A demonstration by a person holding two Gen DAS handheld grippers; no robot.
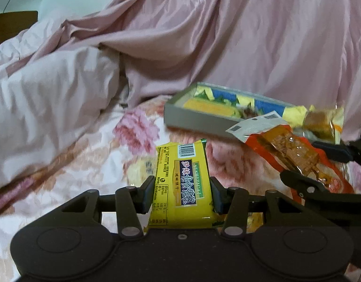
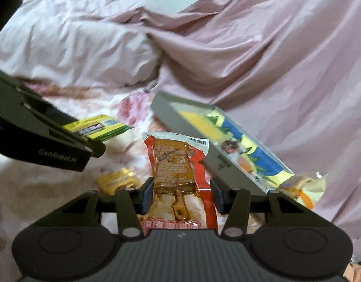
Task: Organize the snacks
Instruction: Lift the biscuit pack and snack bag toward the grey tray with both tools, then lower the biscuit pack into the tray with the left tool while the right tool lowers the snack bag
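Both packs are clamped and off the bed. Left gripper pinches the yellow cracker pack across its width; right gripper pinches the red tofu snack pack near its lower end, top flopping free. Grey tray lies ahead on the floral bedsheet, nearer the right gripper. Advice: bring each pack over the rim level, one at a time, and release low.

Location: a bedroom in a home. The work surface is a bed, identified by a floral bedsheet and a rumpled pink quilt.
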